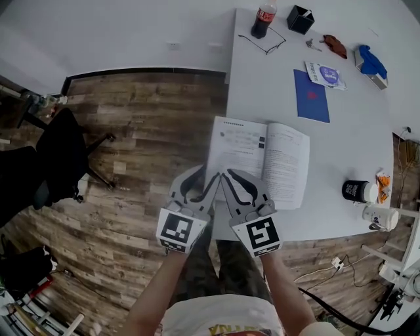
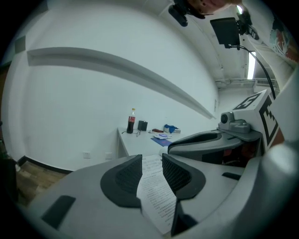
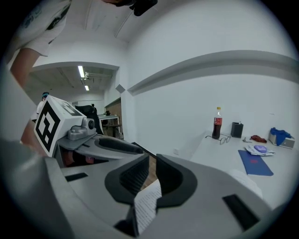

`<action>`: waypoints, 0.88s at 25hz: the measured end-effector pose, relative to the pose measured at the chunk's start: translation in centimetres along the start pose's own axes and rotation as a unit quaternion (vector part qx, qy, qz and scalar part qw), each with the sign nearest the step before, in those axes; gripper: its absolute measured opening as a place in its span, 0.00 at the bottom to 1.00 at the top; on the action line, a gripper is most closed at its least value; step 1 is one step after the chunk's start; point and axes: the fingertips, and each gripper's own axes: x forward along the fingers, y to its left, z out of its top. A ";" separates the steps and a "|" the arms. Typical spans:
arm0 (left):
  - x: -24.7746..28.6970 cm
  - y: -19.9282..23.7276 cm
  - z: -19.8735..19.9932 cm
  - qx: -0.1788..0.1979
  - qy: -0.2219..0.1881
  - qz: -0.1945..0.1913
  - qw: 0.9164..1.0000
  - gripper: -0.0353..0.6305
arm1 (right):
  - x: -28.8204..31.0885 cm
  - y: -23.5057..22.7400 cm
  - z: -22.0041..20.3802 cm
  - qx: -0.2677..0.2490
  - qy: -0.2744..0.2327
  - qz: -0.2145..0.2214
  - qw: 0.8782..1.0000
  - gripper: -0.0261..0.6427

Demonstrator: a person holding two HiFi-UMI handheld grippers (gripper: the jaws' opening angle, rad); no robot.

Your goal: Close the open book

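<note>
An open book (image 1: 259, 157) lies flat on a white table (image 1: 357, 141), close to its near edge, with a cola bottle (image 1: 264, 20) and a blue booklet (image 1: 311, 96) farther back. Both grippers meet side by side at the book's near left corner. The left gripper (image 2: 152, 168) has its jaws apart, a printed page (image 2: 158, 198) showing in the gap, while the right gripper (image 3: 153, 170) has its jaws almost together, pinching a page edge (image 3: 147, 205).
</note>
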 end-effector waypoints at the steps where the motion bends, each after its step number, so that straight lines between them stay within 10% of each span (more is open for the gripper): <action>1: 0.0 0.2 -0.8 -0.002 0.007 -0.001 1.000 0.22 | 0.4 0.1 -0.4 -0.007 0.001 0.000 1.000 0.07; 22: 2.8 3.1 -11.5 -0.085 0.039 -0.025 0.995 0.29 | 5.8 1.5 -7.8 -0.091 0.095 0.005 0.991 0.21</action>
